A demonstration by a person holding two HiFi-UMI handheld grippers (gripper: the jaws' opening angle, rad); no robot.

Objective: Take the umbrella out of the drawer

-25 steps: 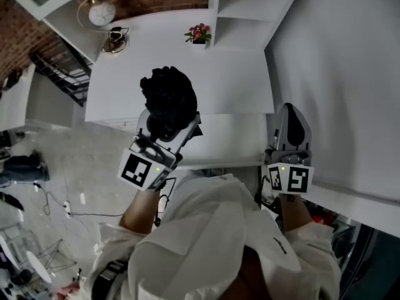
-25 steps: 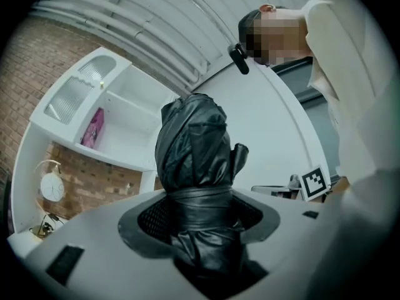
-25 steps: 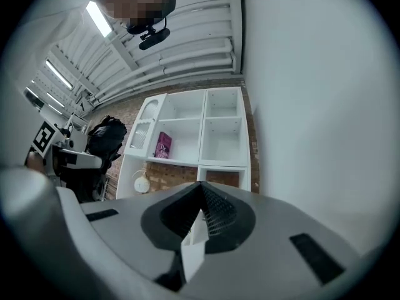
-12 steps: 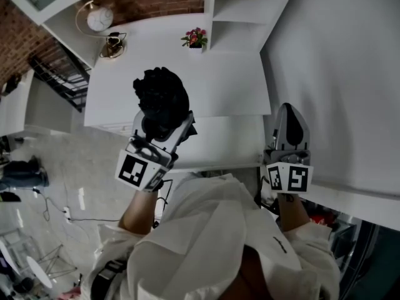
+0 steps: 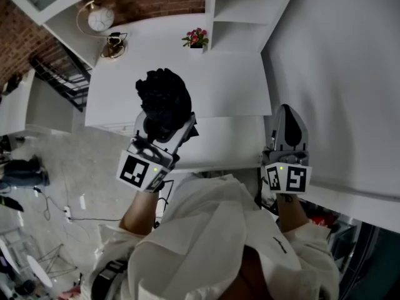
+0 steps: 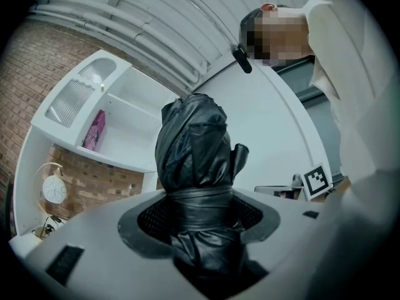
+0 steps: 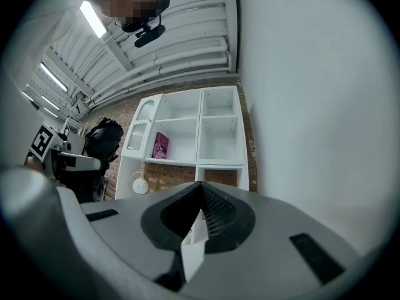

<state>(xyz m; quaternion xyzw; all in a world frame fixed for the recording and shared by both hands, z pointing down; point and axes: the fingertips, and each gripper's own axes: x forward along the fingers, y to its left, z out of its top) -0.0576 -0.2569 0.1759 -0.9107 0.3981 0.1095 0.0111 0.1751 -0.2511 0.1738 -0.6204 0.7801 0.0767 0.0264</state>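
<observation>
A black folded umbrella (image 5: 164,95) stands up out of my left gripper (image 5: 165,122), whose jaws are shut round its strapped lower part (image 6: 199,200). The bundle (image 6: 197,145) fills the middle of the left gripper view and hangs above the white tabletop (image 5: 219,86). The umbrella (image 7: 103,139) also shows at the left of the right gripper view. My right gripper (image 5: 287,122) sits at the right end of the pulled-out white drawer (image 5: 228,139). Its jaws meet at the tips with a thin white edge of the drawer (image 7: 195,233) between them.
A round clock (image 5: 100,19) and a small flower pot (image 5: 197,36) stand at the back of the white unit. White open shelves (image 7: 206,130) hold a pink book (image 7: 160,145). A tall white panel (image 5: 337,74) rises at the right. Cables lie on the floor (image 5: 69,211).
</observation>
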